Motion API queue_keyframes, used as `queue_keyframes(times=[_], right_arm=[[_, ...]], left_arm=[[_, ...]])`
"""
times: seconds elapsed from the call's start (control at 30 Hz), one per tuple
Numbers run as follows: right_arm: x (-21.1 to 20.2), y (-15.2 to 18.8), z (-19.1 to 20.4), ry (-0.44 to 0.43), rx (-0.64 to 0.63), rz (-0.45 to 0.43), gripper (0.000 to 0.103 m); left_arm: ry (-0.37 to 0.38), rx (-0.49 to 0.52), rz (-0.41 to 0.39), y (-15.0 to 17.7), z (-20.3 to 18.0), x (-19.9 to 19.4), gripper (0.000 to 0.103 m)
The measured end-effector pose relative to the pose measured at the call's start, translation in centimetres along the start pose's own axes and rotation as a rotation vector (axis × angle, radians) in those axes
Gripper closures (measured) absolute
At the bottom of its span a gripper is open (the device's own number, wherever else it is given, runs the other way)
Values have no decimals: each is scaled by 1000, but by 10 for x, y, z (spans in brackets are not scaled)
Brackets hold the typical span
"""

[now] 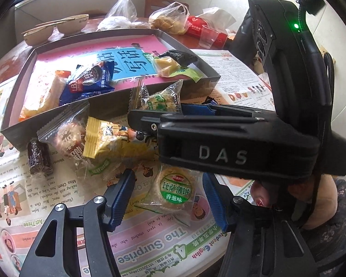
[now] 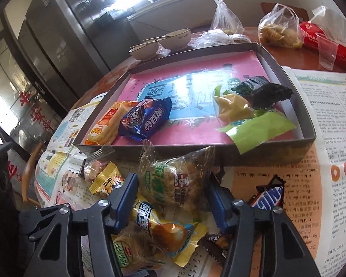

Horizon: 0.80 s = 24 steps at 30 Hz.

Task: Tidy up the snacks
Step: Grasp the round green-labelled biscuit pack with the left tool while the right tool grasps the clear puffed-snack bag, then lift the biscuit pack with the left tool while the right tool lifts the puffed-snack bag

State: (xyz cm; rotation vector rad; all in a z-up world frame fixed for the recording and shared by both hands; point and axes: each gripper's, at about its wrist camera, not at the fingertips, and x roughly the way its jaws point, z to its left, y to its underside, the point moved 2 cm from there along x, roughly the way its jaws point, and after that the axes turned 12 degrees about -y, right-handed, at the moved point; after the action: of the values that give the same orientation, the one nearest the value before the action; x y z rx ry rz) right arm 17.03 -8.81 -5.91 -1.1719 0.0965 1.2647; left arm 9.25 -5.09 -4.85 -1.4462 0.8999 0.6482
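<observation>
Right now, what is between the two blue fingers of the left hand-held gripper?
In the left wrist view, a round cracker packet lies on the newspaper between the left hand-held gripper fingers.

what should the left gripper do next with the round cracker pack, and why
Probably close the left gripper a bit further: the round cracker pack lies on the newspaper between its fingers, which don't visibly press it yet. Then lift it toward the box.
</observation>
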Motion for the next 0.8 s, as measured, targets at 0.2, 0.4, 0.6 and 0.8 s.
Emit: queue_keyframes(times=[0.2, 0.4, 0.6, 0.8], right_arm=[[-1, 2, -1, 6, -15, -9, 55], [-14, 4, -8, -7, 9, -33, 57], [-32, 0, -8, -18, 15, -81, 57], [-43, -4, -6, -24, 16, -106, 57]], left_arm=[[-6, -9, 2, -1, 3, 1, 64], [5, -19, 6, 0, 6, 0, 67], [-2, -44, -13, -1, 14, -9, 67], [-15, -65, -47, -3, 25, -23, 67]])
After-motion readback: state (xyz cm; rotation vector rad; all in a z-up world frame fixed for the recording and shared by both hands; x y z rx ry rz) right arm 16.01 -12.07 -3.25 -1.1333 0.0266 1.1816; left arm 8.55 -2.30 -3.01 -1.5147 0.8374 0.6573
